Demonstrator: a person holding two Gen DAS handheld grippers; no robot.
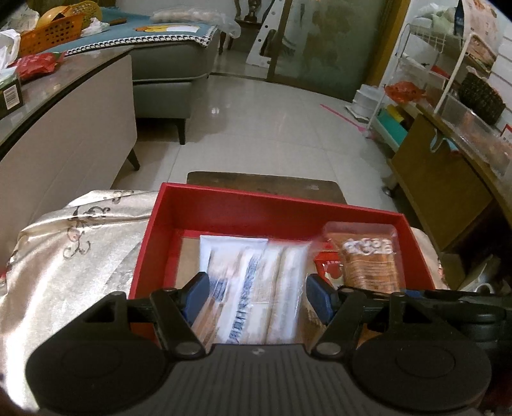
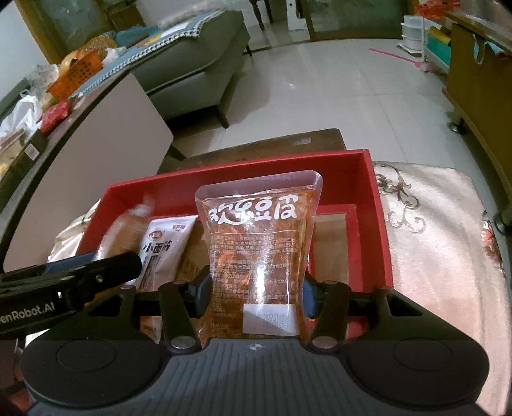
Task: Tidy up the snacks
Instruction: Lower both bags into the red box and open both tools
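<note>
A red box [image 1: 243, 209] sits on an embroidered cloth. My left gripper [image 1: 257, 292] is shut on a bundle of white snack packets [image 1: 256, 281] and holds it over the box's left part. My right gripper [image 2: 256, 288] is shut on a clear orange snack pouch [image 2: 259, 243] with white characters, held upright over the red box [image 2: 224, 182]. The pouch also shows in the left wrist view [image 1: 368, 256] at the box's right. The white packets show in the right wrist view [image 2: 163, 246] beside the left gripper's black body [image 2: 70, 278].
The cream embroidered cloth [image 1: 70, 256] covers the surface under the box, also in the right wrist view [image 2: 441, 243]. A dark stool [image 1: 265, 185] stands behind the box. A table [image 1: 64, 105] with an orange basket [image 1: 51, 30] is at the left. A wooden cabinet [image 1: 441, 172] stands at the right.
</note>
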